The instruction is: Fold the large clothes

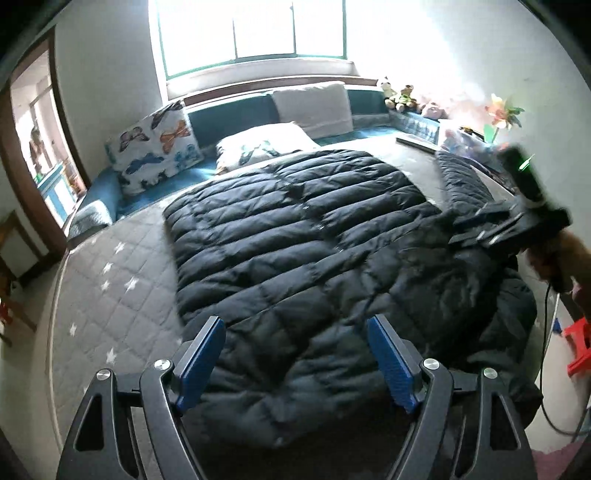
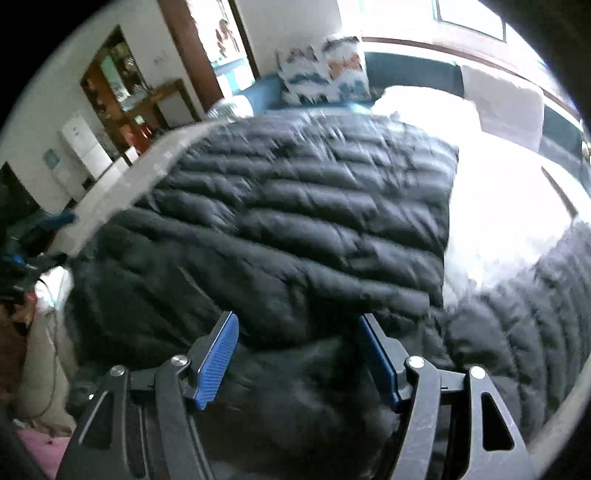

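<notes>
Black quilted down coat [image 1: 295, 236] flat on grey star-print bedspread [image 1: 110, 295], unfolded. Left gripper [image 1: 295, 354] and right gripper [image 2: 297, 350] both spread, empty. Next you need sleeve or hem grabbed.

Daylight is admitted through the window [image 1: 255, 33], which is blown out to white. Glare is thrown across the bed [image 2: 491, 221] in the right wrist view, where the black down jacket [image 2: 295, 206] is smeared by motion blur. Edges are bent and vignetted.

Down jacket [image 1: 295, 236] spread on the bed [image 1: 110, 280], one sleeve [image 1: 461, 181] out right. Pillows [image 1: 159, 144] far left. Stuffed toys [image 1: 402, 98] far right.
</notes>
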`<state>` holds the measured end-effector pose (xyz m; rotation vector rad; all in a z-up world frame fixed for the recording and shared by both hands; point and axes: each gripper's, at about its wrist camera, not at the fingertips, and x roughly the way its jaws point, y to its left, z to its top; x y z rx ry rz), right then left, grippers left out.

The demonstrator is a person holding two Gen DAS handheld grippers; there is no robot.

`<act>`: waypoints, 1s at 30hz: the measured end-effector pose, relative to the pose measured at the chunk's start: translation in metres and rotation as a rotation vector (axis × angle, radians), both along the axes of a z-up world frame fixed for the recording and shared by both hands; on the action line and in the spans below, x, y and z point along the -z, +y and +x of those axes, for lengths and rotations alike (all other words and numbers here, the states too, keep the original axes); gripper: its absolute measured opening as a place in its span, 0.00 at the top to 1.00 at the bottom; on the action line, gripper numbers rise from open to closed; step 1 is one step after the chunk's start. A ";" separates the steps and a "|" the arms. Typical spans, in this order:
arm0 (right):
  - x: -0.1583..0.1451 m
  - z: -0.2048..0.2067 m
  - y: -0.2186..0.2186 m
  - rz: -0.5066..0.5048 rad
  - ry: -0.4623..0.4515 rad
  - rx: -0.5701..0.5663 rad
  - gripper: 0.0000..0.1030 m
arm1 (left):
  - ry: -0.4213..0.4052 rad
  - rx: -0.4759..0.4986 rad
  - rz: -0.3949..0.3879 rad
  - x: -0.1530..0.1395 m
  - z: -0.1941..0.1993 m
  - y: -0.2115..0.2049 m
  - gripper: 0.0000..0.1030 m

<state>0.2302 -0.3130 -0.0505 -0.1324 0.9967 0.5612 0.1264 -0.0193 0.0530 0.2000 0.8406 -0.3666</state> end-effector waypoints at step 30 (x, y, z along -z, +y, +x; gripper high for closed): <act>0.021 0.063 -0.327 0.425 0.034 0.765 0.29 | 0.244 0.300 -0.090 0.067 0.067 -0.184 0.26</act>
